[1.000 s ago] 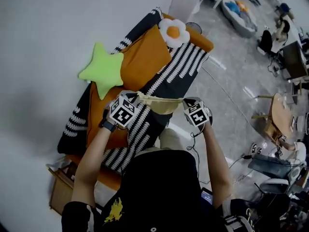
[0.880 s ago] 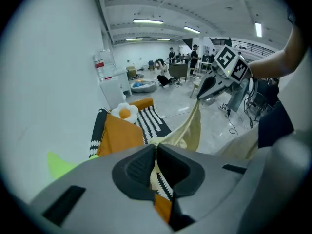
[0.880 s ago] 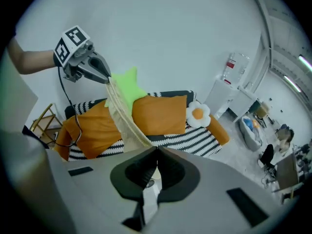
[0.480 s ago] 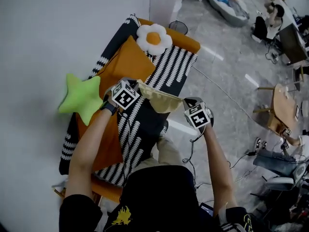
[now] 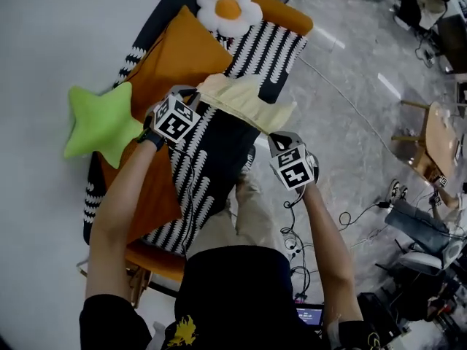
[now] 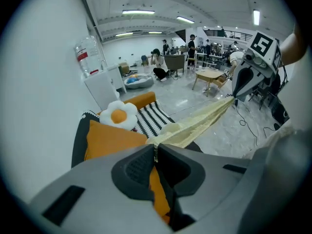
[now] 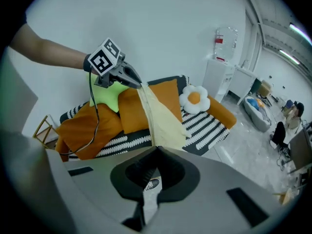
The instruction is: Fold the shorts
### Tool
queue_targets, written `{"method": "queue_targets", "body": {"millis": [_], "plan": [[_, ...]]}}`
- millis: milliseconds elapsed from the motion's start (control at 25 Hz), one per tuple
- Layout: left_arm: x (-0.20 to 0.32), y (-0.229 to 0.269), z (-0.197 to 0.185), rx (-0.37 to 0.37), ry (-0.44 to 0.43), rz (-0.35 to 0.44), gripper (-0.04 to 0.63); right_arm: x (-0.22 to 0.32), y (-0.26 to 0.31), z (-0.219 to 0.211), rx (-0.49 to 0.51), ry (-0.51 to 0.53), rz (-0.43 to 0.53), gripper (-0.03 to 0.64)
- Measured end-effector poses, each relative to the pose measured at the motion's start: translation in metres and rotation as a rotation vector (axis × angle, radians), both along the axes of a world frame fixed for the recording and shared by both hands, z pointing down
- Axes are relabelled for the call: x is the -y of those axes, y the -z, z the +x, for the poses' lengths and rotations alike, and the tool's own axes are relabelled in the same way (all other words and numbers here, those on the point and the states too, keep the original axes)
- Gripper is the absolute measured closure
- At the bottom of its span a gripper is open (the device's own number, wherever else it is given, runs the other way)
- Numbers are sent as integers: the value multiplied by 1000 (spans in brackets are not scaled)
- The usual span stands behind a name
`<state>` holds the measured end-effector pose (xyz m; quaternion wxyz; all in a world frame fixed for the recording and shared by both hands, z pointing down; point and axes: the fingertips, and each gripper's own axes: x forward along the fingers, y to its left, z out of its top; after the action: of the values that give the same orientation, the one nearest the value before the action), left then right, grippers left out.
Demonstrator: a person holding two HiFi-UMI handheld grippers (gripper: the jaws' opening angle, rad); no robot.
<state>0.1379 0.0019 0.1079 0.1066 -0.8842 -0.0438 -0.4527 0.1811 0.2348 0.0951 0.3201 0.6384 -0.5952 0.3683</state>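
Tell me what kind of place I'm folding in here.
Probably a big open lab or workshop hall with a staged lounge corner: a cushioned orange sofa by the wall, ceiling strip lights over work tables, and cables across the hard floor.

- Bright, even indoor light; ceiling strip lights glare slightly.
- Strong fisheye bending, dark vignetted corners.
- Left hand-held gripper looms soft near the lens.
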Motion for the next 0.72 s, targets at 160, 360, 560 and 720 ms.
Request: {"method": "queue_targets", "body": {"millis": [160, 360, 560, 720], "plan": [[7, -105, -66, 27, 4, 35, 557, 7, -105, -64, 48, 43, -60, 601], [-10, -241, -164, 145, 61, 30, 557, -8, -224, -152, 159, 81, -143, 601], [6, -339, -270, 233, 209, 15, 558, -7, -310, -272, 244, 191, -211, 601], [4, -364, -310, 241, 257, 2, 465, -8, -333, -339, 304, 227, -217, 601]]}}
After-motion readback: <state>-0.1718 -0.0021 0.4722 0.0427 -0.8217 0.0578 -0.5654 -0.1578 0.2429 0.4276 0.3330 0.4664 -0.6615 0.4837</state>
